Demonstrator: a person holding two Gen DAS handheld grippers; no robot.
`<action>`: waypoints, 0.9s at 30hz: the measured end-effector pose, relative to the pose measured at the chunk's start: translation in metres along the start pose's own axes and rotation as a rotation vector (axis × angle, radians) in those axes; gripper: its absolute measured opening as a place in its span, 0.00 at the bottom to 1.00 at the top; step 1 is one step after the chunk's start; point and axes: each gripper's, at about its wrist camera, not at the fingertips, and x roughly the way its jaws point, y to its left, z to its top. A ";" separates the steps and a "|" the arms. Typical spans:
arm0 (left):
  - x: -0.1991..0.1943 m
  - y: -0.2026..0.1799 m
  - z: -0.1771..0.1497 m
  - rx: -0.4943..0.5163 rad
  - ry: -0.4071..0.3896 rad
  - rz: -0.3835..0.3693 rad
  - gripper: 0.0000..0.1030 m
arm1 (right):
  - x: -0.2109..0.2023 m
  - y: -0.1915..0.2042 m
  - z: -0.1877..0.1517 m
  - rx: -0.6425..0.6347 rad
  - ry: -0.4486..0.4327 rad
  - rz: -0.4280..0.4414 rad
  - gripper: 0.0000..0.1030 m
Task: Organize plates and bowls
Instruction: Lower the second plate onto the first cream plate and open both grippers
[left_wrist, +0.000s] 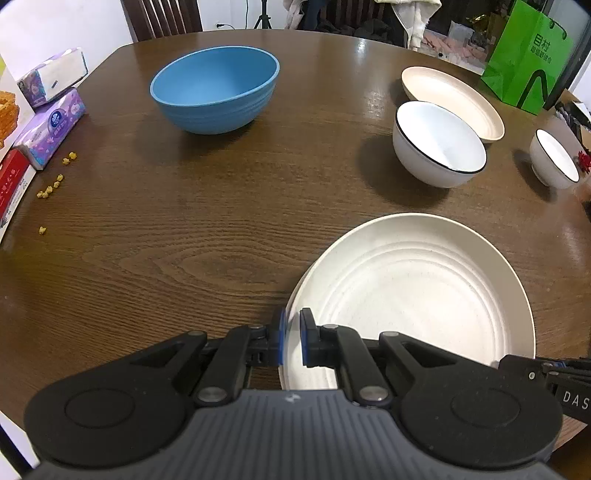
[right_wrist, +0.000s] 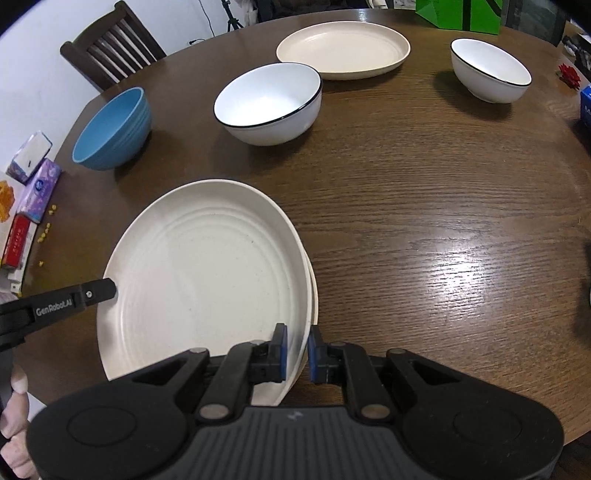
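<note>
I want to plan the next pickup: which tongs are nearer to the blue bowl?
Left. The left tongs grip the cream plate on the rim facing the blue bowl; the right tongs grip the opposite rim, farther away.

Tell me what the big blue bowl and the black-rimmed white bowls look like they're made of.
The blue bowl looks like matte plastic or a wheat-straw composite: dull, even colour, moulded ridges, no glare. The larger white bowl and the smaller white bowl look like glazed ceramic or enamel, with glossy highlights and a thin black rim line; which one the pictures leave open.
</note>
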 end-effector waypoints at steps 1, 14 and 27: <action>0.001 0.000 -0.001 0.004 0.001 0.003 0.08 | 0.001 0.000 0.000 -0.005 0.001 -0.004 0.11; 0.004 -0.008 -0.003 0.038 -0.002 -0.035 0.04 | 0.007 0.015 -0.001 -0.118 -0.011 -0.077 0.12; -0.002 -0.018 0.001 0.080 -0.021 -0.046 0.04 | 0.010 0.037 -0.009 -0.225 -0.021 -0.128 0.09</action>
